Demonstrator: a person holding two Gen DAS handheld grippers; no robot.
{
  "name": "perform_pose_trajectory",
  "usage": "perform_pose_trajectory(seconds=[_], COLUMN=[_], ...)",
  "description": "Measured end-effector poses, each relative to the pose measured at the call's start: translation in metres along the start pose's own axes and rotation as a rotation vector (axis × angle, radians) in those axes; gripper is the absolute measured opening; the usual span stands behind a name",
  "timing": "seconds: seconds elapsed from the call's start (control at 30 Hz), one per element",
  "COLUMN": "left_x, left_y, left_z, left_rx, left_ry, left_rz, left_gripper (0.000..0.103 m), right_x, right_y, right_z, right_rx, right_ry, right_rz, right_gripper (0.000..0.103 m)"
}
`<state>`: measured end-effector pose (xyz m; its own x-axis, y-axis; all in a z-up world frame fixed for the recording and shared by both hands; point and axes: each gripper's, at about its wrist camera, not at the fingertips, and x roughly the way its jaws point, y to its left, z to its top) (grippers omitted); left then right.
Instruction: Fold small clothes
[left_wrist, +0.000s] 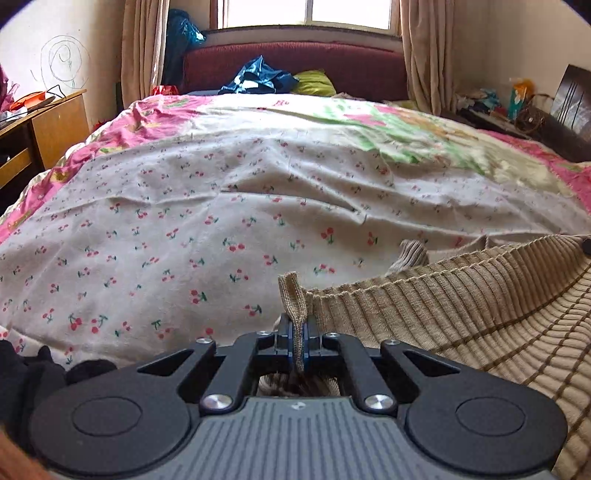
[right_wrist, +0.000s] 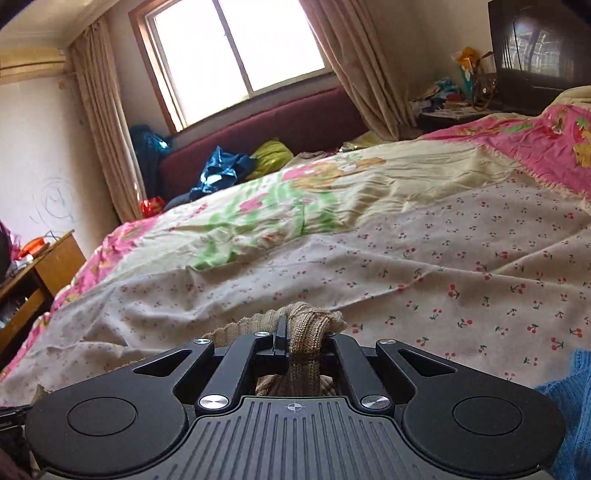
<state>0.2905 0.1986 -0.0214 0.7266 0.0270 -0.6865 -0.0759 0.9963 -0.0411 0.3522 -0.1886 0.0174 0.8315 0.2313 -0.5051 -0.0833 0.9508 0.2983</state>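
Left grip: my left gripper is clamped on a thin doubled edge of the tan ribbed knit garment; a tab of fabric stands up above the closed fingers.
Right grip: my right gripper is pinched on a thick bunch of the same tan knit, more cloth than on the left.
Garment position: it lies at the near edge of the bed, on the cherry-print sheet, spreading to the right in the left wrist view. I can't tell which part of it (hem, shoulder, cuff) each gripper holds.
Step, my reading: both corners held, ready to carry one edge over and lay the fold.
Doing it well: I'd keep both hands level and the edge between them taut, so the knit goes down flat instead of sagging in the middle.
Watch: the right bunch is bulky and may hide several layers; I'd set down gently and check the fold before letting go.
Watch: the ribbed knit looks stretchy; pulling hard could skew the brown stripes.
Neighbours: a blue knit item lies near the right gripper, a dark cloth near the left; I'd keep the fold off both.
Writing: none readable. Only a pen scribble on the wall, not letters, and a small crosshair mark on the right gripper body.
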Motion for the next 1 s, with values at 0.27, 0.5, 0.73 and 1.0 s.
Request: perform_pose_trajectory(seconds=[0.27, 0.5, 0.73, 1.0], left_x=[-0.013, -0.075, -0.113, -0.132], left_y=[0.012, 0.022, -0.014, -0.045], left_z=[-0.003, -0.019, -0.076, -0.104], left_rx=[-0.098, -0.185, -0.126, 0.104], left_ry=[-0.03, -0.115, 0.01, -0.024], left_rz=[-0.03, -0.039, -0.214, -0.187], left_gripper=[0.027, 0.039, 0.051, 0.052], right_x=[0.033, 0.011, -0.055, -0.1], right_y=[0.003, 0.004, 0.001, -0.024], right_z=[-0.049, -0.029, -0.028, -0.073], right_rx=[-0.066, -0.056, -0.087, -0.03], right_ry=[0.155, 0.125, 0.047, 0.141], right_rz=[-0.073, -0.042, 0.044, 0.076], right_gripper=[0.008, 0.011, 0.025, 0.026])
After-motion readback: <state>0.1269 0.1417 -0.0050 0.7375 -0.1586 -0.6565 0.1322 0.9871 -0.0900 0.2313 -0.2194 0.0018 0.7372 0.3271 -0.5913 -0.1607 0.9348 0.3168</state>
